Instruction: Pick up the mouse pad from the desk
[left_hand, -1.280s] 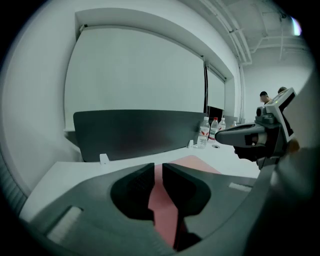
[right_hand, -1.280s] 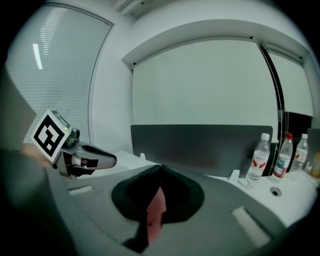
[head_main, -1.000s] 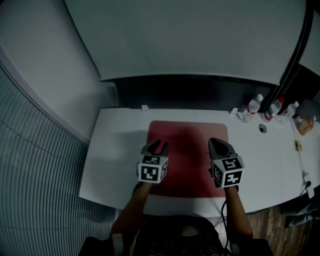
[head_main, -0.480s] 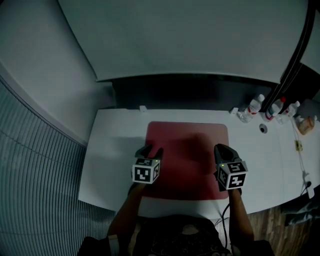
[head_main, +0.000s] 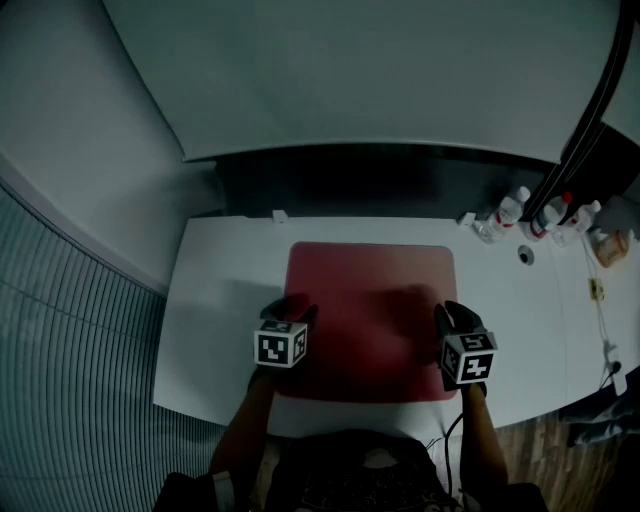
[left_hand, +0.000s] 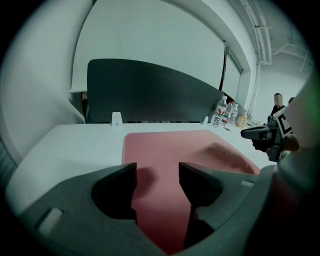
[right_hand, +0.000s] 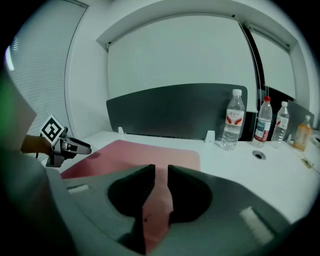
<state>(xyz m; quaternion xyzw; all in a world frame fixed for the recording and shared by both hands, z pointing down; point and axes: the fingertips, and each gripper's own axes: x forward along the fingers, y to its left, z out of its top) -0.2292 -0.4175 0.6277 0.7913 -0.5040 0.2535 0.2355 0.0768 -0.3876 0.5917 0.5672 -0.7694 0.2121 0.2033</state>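
A large red mouse pad (head_main: 370, 310) lies flat on the white desk (head_main: 215, 300). My left gripper (head_main: 290, 309) hovers low over the pad's near left part (left_hand: 160, 170); its jaws are opening with only the pad's surface showing in the gap, nothing between them. My right gripper (head_main: 448, 314) hangs over the pad's right edge (right_hand: 150, 157); its jaws stand a narrow slit apart and are opening, nothing between them. Each gripper view shows the other gripper across the pad, the right gripper (left_hand: 260, 134) and the left gripper (right_hand: 75, 147).
A dark partition (head_main: 380, 185) runs along the desk's far edge. Several water bottles (right_hand: 235, 120) and a small orange bottle (right_hand: 301, 132) stand at the far right beside a cable hole (head_main: 525, 257). A slatted wall (head_main: 70, 340) is at the left.
Both grippers have sunk toward the pad and spread apart, the left toward the left edge, the right toward the right edge. Both pairs of jaws have opened, the left ones wider.
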